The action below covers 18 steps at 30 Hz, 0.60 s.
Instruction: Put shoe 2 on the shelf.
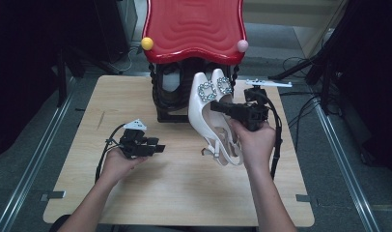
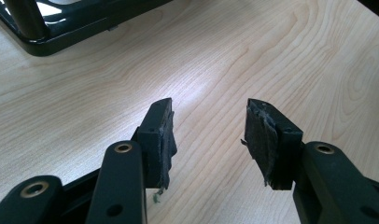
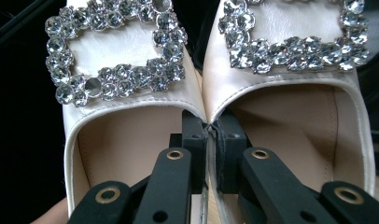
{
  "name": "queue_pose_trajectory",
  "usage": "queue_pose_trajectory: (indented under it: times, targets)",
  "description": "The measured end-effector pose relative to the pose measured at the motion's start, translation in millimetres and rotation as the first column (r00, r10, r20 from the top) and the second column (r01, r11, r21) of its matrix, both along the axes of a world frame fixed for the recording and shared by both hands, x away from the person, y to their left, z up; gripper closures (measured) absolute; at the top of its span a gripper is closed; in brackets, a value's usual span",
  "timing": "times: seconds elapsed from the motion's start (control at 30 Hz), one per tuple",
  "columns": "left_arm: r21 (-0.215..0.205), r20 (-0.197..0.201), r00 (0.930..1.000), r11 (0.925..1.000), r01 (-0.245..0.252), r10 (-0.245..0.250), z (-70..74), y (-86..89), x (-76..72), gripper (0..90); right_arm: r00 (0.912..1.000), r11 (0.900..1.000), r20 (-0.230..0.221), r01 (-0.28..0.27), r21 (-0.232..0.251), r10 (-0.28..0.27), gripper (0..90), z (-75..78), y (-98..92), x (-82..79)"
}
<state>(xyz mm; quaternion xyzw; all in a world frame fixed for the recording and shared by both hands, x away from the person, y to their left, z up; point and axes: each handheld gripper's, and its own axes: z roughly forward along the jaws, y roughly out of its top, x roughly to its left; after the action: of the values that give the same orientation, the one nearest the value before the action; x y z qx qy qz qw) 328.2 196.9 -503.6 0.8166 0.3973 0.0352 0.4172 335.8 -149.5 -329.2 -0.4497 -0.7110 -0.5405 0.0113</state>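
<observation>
The right gripper [image 1: 218, 107] is clamped on the touching inner edges of a pair of white satin slingback shoes with rhinestone buckles [image 1: 207, 116], held together above the light wooden tabletop [image 1: 184, 193], toes towards the black stand with a red wavy top [image 1: 194, 29]. The left gripper [image 1: 158, 147] rests low over the tabletop (jaws apart, nothing between them).

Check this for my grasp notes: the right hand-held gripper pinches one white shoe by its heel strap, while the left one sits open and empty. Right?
Not quite. The right hand-held gripper pinches both white shoes at once, its jaws clamping their inner side walls together just behind the rhinestone buckles, as the right gripper view shows. The left hand-held gripper is indeed open and empty.
</observation>
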Motion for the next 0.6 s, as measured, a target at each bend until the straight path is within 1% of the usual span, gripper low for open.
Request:
queue_pose_trajectory:
  times: [0.17,0.3,0.33,0.47,0.6]
  targets:
    - [-0.006,0.0,1.0,1.0,0.002,-0.002,-0.1,-0.4,0.0,52.3,0.9997,1.0,0.024,0.009,-0.005,-0.009,86.2,19.0,1.9,2.2]
    - [-0.013,0.0,1.0,0.9999,-0.003,0.003,0.2,-0.1,-0.2,52.3,0.9988,1.0,0.049,0.007,0.006,-0.007,86.2,35.1,4.4,4.6]
    - [-0.015,-0.001,1.0,0.9999,-0.003,0.003,0.3,0.1,-0.2,52.3,0.9984,1.0,0.056,0.009,0.012,-0.01,86.2,41.2,5.1,5.6]
    - [-0.018,-0.004,1.0,0.9998,-0.004,0.004,0.5,0.0,-0.4,52.2,0.9966,1.0,0.08,0.016,0.027,-0.018,86.1,55.1,6.6,7.5]
    - [-0.023,-0.001,1.0,0.9997,-0.003,0.003,0.8,-0.4,-0.8,52.2,0.9951,1.0,0.097,0.018,0.026,-0.021,86.1,69.7,10.0,11.6]
